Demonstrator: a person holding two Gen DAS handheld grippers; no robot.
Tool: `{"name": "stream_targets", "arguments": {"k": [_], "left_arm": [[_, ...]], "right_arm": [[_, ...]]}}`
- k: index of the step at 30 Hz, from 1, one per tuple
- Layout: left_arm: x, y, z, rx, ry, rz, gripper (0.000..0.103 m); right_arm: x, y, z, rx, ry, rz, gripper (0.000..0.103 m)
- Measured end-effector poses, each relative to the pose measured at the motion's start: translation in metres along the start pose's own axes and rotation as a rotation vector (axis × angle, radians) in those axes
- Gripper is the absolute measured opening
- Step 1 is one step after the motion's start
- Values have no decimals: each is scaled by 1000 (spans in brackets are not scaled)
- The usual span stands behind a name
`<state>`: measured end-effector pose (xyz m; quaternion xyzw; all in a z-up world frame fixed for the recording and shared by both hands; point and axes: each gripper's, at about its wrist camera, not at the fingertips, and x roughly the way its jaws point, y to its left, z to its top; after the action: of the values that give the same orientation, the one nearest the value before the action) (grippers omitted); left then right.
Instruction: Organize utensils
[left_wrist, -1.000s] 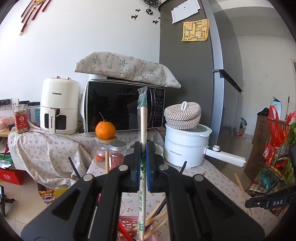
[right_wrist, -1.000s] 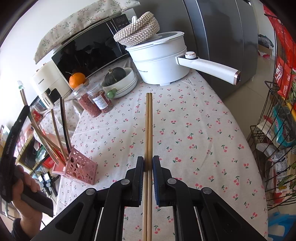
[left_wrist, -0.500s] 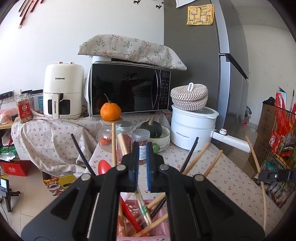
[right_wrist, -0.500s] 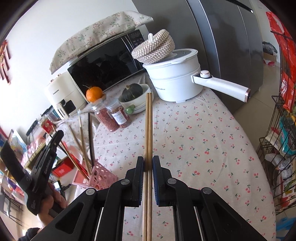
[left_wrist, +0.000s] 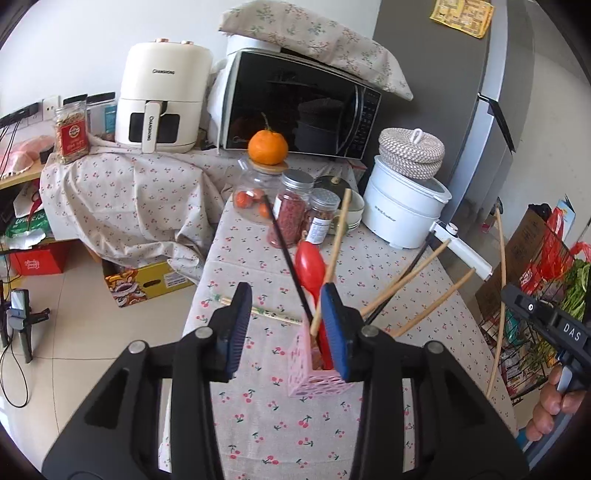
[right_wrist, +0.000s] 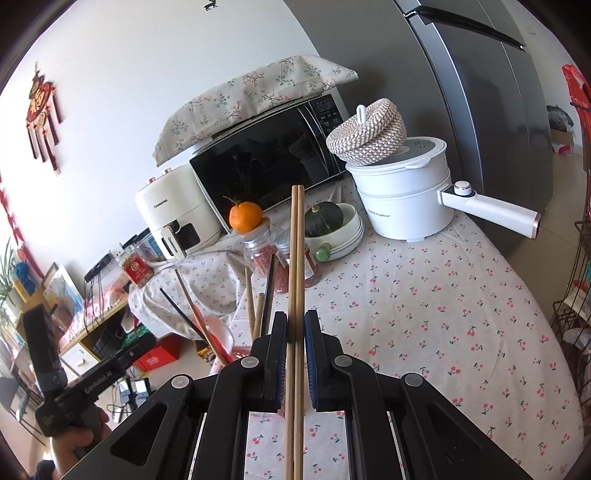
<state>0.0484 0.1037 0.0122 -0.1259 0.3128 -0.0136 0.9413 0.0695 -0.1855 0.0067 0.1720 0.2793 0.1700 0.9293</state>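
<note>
A pink perforated utensil holder (left_wrist: 314, 373) stands on the cherry-print tablecloth and holds several chopsticks and a red spoon (left_wrist: 309, 260). My left gripper (left_wrist: 286, 326) is open and empty just above and left of the holder. A wrapped pair of chopsticks (left_wrist: 258, 311) lies flat on the cloth beyond it. My right gripper (right_wrist: 295, 332) is shut on a pair of wooden chopsticks (right_wrist: 297, 258) that point forward; they also show in the left wrist view (left_wrist: 499, 295). The holder (right_wrist: 240, 350) sits just left of and below the right gripper, partly hidden by it.
Spice jars (left_wrist: 290, 212), an orange (left_wrist: 267, 147) on a jar, a bowl with a green squash (right_wrist: 325, 219) and a white electric pot (right_wrist: 402, 195) with a long handle stand at the table's far end. A microwave (left_wrist: 295, 107) and air fryer (left_wrist: 162, 96) are behind.
My left gripper let go of the wrapped chopsticks, opened wide and tilted down over the holder. The right gripper carried its wooden chopsticks left toward the holder.
</note>
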Motion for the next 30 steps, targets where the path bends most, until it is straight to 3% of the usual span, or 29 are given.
{"name": "stream_targets", "arguments": {"k": [3, 7, 9, 11, 14, 16, 21, 28, 30], "left_arm": [[16, 33, 7, -102, 100, 19, 55], [73, 79, -2, -240, 319, 42, 55], [101, 89, -8, -245, 365, 49, 55], [132, 89, -10, -175, 412, 8, 55], [166, 76, -11, 90, 444, -40, 55], [177, 72, -14, 198, 429, -83, 55], [199, 71, -8, 337, 394, -185, 55], [225, 59, -12, 493, 434, -292, 55], [222, 53, -14, 549, 424, -299, 48]], "right_arm": [[5, -3, -2, -1, 15, -14, 9], [12, -14, -4, 9, 44, -38, 9], [15, -22, -5, 21, 56, -50, 9], [17, -29, -5, 33, 64, -64, 9], [18, -39, -5, 32, 68, -90, 9], [18, -44, -4, 16, 73, -109, 9], [24, -57, -5, 1, 110, -135, 9], [39, -70, -5, 49, 171, -137, 9], [41, -72, -6, 55, 183, -136, 9]]}}
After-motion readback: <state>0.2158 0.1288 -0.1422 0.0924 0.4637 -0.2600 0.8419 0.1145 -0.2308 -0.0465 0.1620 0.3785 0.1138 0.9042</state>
